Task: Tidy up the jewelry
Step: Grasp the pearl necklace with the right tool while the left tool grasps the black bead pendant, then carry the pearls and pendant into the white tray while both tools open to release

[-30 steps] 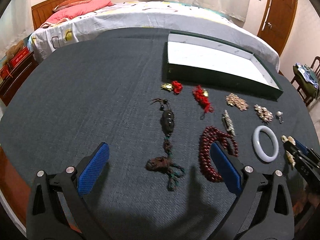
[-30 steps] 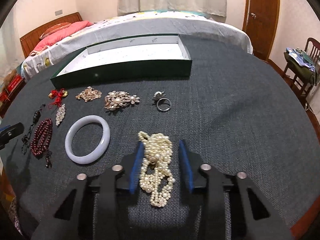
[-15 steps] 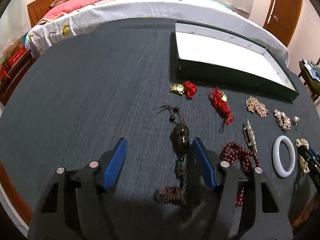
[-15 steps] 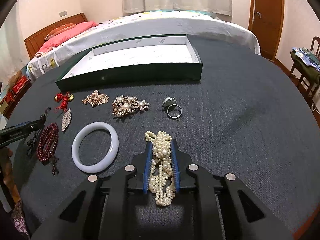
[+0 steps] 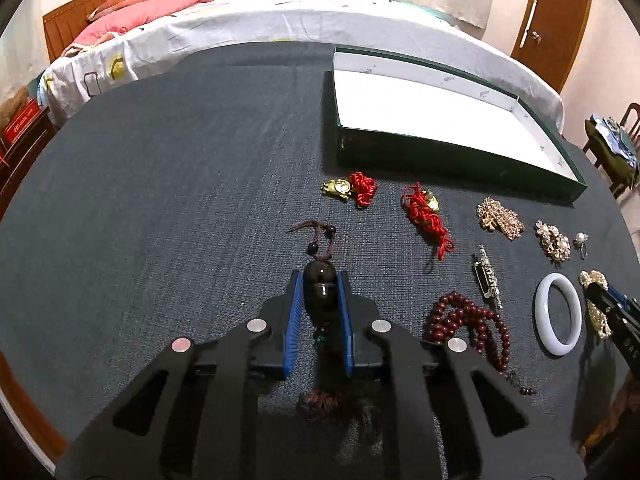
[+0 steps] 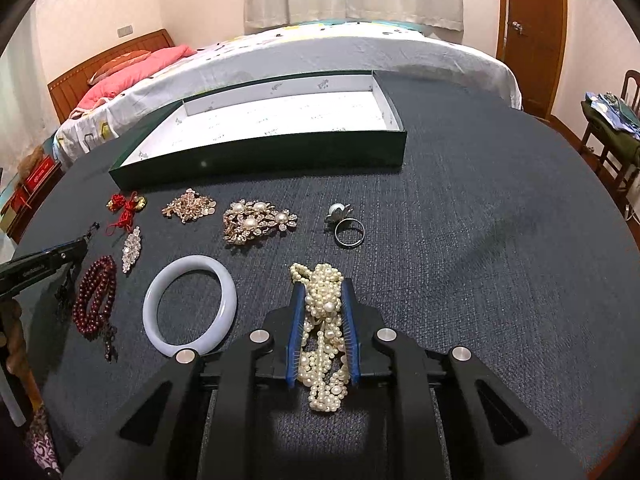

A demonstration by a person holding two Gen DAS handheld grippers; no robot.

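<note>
So the biggest thing on the worktop [image 6: 500,184] is the green box [image 6: 256,160] with the white lining, sitting at the far side, open and with nothing in it yet as far as I can see. Everything else is laid out in loose rows on the near side of it: white bangle [image 6: 189,305], dark red bead string [image 6: 95,295], pearl brooch [image 6: 258,222], gold brooch [image 6: 188,205], a ring [image 6: 347,229], a couple of red knotted charms.

My right hand-held gripper [image 6: 324,286] is clamped on the pearl necklace [image 6: 323,336], pads squeezing the bunched strands from both sides, with the pile running lengthwise along the fingers. My left hand-held gripper [image 5: 319,278] has just been closing and now pinches the dark pendant [image 5: 319,288] on its cord, the bead right between the blue pads, with the cord trailing off to the far side and the tassel end tucked under the gripper near me.

What matters next, I reckon: the box lies straight ahead on the far side of both grippers, a bit right of the left one and a bit left of the right one. Both pieces still lie on the cloth, so it's lift, then carry forward over the near wall. The right one looks nearer to the box.
</note>
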